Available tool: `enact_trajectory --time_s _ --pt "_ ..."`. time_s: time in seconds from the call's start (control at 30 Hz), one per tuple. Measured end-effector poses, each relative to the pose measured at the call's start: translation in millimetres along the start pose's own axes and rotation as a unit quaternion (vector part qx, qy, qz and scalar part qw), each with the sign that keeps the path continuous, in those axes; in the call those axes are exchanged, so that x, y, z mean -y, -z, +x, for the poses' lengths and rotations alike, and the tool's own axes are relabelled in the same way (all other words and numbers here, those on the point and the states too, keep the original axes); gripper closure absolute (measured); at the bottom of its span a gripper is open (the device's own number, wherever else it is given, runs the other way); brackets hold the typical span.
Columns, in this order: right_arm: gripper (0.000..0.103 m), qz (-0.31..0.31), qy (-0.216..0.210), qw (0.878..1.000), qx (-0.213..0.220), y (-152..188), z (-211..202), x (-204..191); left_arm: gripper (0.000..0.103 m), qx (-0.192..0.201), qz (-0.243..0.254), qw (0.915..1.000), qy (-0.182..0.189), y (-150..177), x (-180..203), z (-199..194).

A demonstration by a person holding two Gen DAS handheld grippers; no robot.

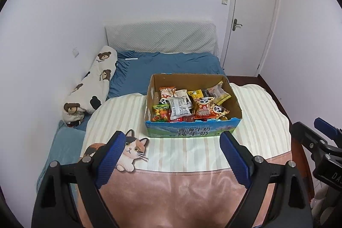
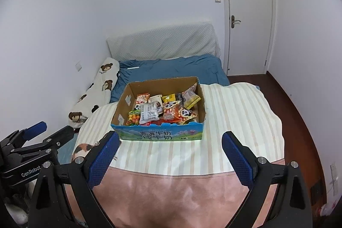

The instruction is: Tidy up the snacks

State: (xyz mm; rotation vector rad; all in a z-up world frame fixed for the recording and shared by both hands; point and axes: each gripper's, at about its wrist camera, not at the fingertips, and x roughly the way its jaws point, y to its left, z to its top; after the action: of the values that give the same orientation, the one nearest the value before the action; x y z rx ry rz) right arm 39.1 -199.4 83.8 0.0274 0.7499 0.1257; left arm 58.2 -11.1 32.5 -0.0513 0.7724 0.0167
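Note:
An open cardboard milk box [image 1: 192, 131] [image 2: 160, 135] stands on a striped blanket [image 1: 256, 125] [image 2: 235, 121] on the bed. It holds several mixed snack packets [image 1: 188, 106] [image 2: 162, 110], among them panda-print bags and a white wrapper. My left gripper [image 1: 173, 142] is open and empty, in front of the box's near wall. My right gripper [image 2: 171, 142] is open and empty, also just short of the box. Each gripper shows at the edge of the other's view [image 1: 320, 142] [image 2: 34, 142].
A bear-print bolster [image 1: 89, 87] [image 2: 96, 91] lies along the left wall. A blue sheet [image 1: 171, 63] and white headboard pad [image 1: 160, 37] are behind the box. A closed door [image 1: 250, 18] [image 2: 250, 14] stands at the right, with dark wooden floor [image 2: 299, 116] beside the bed.

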Motion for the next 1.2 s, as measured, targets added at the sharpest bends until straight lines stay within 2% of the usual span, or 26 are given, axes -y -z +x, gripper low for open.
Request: enact_trajectory --time_s 0.13,0.37,0.83,1.2 --pt "0.001 0.001 0.020 1.000 0.003 -1 11 4 0.000 -0.004 -0.012 0.9999 0.002 -3 -1 13" --pt "0.000 0.012 0.040 0.999 0.005 -9 40 16 0.000 0.005 -0.017 0.9997 -0.014 -11 -1 39" --pt "0.000 0.018 0.073 0.997 -0.012 -29 112 30 0.000 -0.012 0.005 0.9992 -0.039 -28 13 108" --pt "0.000 0.022 0.084 0.996 -0.024 -34 137 37 0.000 -0.019 0.011 0.9988 -0.043 -34 19 127"
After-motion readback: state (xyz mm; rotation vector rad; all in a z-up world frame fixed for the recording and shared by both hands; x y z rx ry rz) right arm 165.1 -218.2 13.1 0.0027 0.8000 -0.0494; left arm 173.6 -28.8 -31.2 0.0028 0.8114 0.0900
